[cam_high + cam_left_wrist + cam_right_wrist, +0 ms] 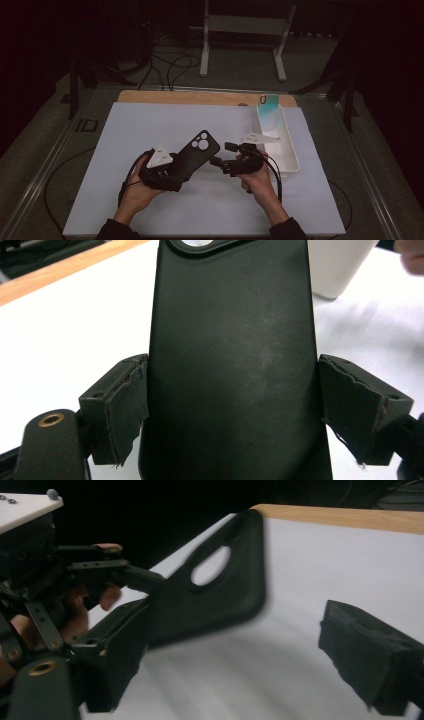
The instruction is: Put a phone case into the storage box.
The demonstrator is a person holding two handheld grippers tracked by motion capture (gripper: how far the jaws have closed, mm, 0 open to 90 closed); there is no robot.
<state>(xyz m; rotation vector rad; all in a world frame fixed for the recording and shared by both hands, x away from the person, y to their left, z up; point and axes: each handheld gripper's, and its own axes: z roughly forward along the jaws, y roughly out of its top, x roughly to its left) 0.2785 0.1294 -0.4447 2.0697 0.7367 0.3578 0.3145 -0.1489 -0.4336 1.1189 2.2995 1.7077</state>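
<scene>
Black rubbery phone case, clamped by its long edges in the left gripper jaws, hangs above the white worktop; the right gripper jaws gape beside it. A careless tug could twist it loose.

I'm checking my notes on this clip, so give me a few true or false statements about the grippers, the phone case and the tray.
1. The left gripper is shut on the black phone case. True.
2. The right gripper also clamps the case. False: its jaws stand open, beside the case.
3. The white tray sits to the person's right. True.
4. The teal phone case lies flat on the white mat. False: it leans at the tray's far end.
</scene>
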